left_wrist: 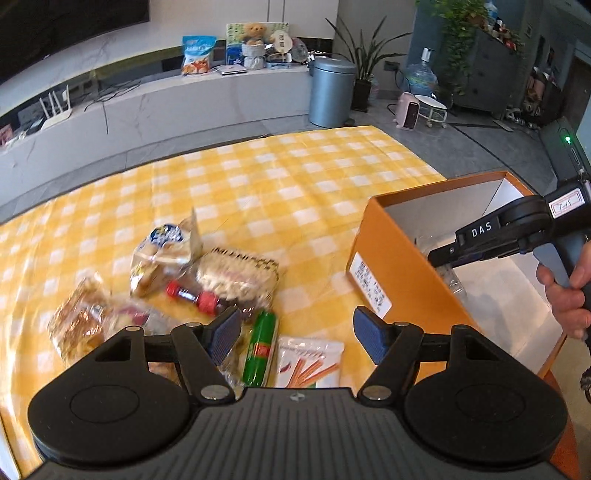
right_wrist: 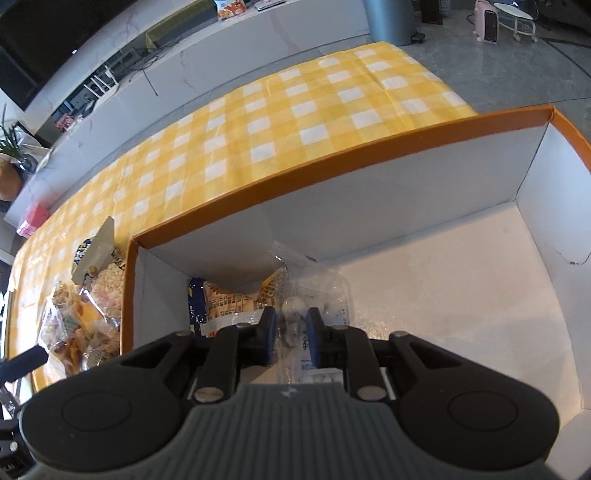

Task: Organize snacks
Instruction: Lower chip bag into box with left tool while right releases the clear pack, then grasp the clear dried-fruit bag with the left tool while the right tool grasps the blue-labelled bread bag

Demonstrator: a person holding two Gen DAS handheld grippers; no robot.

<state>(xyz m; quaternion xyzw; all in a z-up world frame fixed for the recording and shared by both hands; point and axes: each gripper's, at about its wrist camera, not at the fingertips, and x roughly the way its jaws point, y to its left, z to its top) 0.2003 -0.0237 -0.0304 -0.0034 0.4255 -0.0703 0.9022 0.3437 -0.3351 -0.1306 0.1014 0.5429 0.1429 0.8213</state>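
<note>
Left wrist | right gripper [left_wrist: 437, 258] marked "DAS" | orange box [left_wrist: 373, 236] label unreadable

Bright, even daylight in both views, and soft sheen rides the yellow checked cloth [left_wrist: 258, 177]. Motion blur smears the snack packets [left_wrist: 110, 314] left of the left fingers [left_wrist: 225, 332]. Fisheye bends every edge; the orange box [right_wrist: 332, 162] floor glares white.

Grey lidded bin [left_wrist: 331, 92] stands on the floor beyond the worktop's yellow checked cloth [left_wrist: 236, 184]. Potted plant [left_wrist: 364, 62] just right of the bin; teddy bear [left_wrist: 255, 35] on the ledge to its left.
</note>
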